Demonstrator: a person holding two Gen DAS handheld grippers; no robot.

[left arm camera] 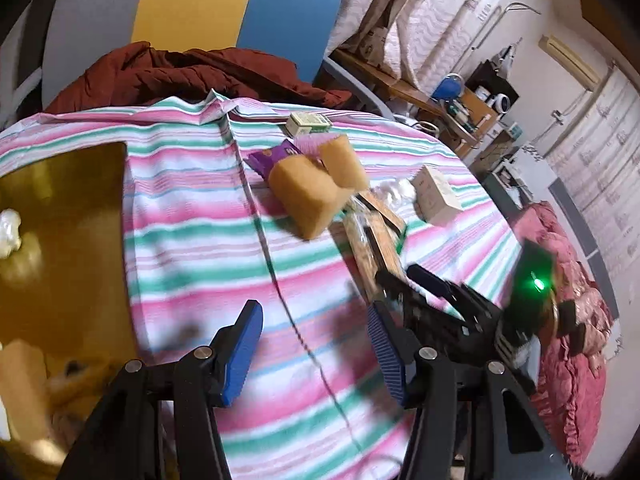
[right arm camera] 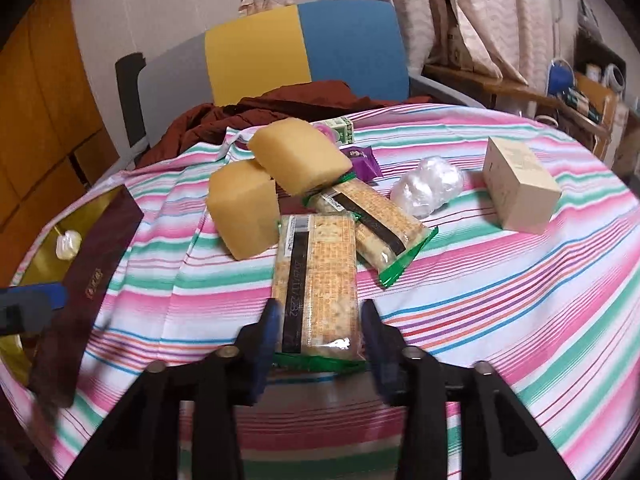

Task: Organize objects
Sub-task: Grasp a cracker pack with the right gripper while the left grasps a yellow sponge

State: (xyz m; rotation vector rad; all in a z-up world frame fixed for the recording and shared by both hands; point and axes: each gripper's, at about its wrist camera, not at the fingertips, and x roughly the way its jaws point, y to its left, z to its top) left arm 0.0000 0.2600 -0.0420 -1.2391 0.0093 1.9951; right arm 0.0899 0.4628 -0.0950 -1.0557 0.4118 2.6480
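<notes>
My right gripper (right arm camera: pixel 320 344) is shut on the near end of a cracker packet (right arm camera: pixel 316 276), a flat clear pack with a dark band; the left wrist view shows it too (left arm camera: pixel 370 252). A second cracker packet (right arm camera: pixel 372 220) lies behind it on the striped cloth. Two yellow sponges (right arm camera: pixel 244 212) (right arm camera: pixel 300 156) sit further back, also in the left wrist view (left arm camera: pixel 308 196). My left gripper (left arm camera: pixel 316 344) is open and empty above the cloth, left of the right gripper (left arm camera: pixel 412 292). A gold-lined box (left arm camera: pixel 60 240) with a dark red wall (right arm camera: pixel 88 272) lies at the left.
A beige carton (right arm camera: pixel 520 188), a crumpled clear bag (right arm camera: pixel 428 188), a purple sachet (right arm camera: pixel 364 162) and a green-white box (right arm camera: pixel 340 128) lie on the cloth (right arm camera: pixel 520 300). A small white object (right arm camera: pixel 68 244) lies in the gold box. A chair (right arm camera: pixel 304 52) with a rust jacket stands behind.
</notes>
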